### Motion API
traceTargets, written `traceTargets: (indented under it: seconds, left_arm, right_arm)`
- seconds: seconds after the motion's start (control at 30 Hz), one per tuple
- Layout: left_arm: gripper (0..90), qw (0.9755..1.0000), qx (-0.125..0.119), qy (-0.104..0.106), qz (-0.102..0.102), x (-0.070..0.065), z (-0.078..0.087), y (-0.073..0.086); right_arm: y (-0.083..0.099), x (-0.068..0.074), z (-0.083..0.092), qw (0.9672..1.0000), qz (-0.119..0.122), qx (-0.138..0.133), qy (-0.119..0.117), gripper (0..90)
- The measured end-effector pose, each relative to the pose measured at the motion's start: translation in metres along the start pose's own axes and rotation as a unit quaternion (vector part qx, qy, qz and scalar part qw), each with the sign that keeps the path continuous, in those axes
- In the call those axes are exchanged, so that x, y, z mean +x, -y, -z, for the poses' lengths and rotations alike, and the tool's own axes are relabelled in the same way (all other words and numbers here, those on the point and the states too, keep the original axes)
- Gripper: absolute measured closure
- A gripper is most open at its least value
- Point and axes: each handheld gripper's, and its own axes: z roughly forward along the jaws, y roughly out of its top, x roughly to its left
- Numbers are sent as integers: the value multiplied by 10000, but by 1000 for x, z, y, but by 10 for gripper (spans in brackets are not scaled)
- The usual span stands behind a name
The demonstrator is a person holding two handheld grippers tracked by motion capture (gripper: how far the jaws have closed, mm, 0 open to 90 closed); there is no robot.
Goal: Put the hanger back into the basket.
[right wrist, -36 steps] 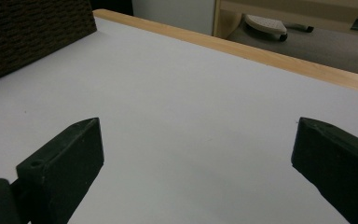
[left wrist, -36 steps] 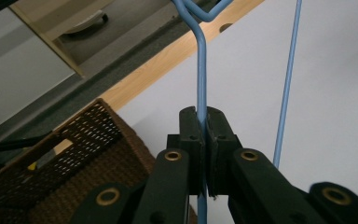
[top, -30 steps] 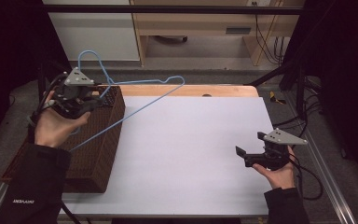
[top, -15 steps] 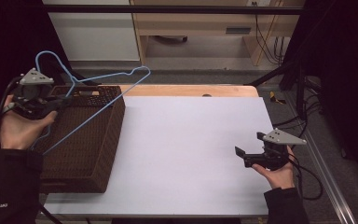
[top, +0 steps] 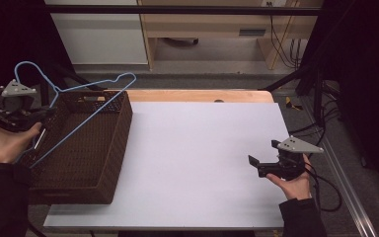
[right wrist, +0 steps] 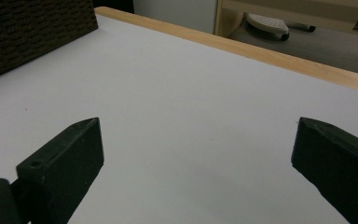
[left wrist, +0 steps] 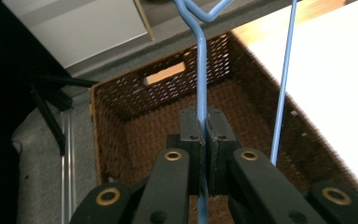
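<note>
Thin blue wire hanger (top: 74, 106), brown woven basket (top: 86, 168)

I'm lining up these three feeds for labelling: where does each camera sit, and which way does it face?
High view: above the person's side, facing forward and down on the table; both hands show.
Left gripper view: rides the left gripper, facing into the basket; jaws clamp the blue hanger.
Right gripper view: rides the right gripper, facing across the table; jaws apart.
Shared: basket, table.
</note>
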Motion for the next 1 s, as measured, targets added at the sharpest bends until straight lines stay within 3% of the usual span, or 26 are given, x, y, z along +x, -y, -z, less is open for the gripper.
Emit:
traceTargets:
  seconds: [0.33,0.6,0.83,1.0]
  left_arm:
    - [872,9997,160,-147,95,16,-12,25]
    - [872,9994,137,-260,166,26,-23,44]
    - [872,9994,95,-317,118,31,-34,54]
    - [872,9992,221,-327,83,32,-46,61]
  right_arm:
    - [0,1,0,10000,0,10,1,29]
    - [0,1,-2,10000,23,46,3,29]
    - [1,2,-3,10000,46,76,-10,29]
    - [1,2,-3,10000,33,77,-7,29]
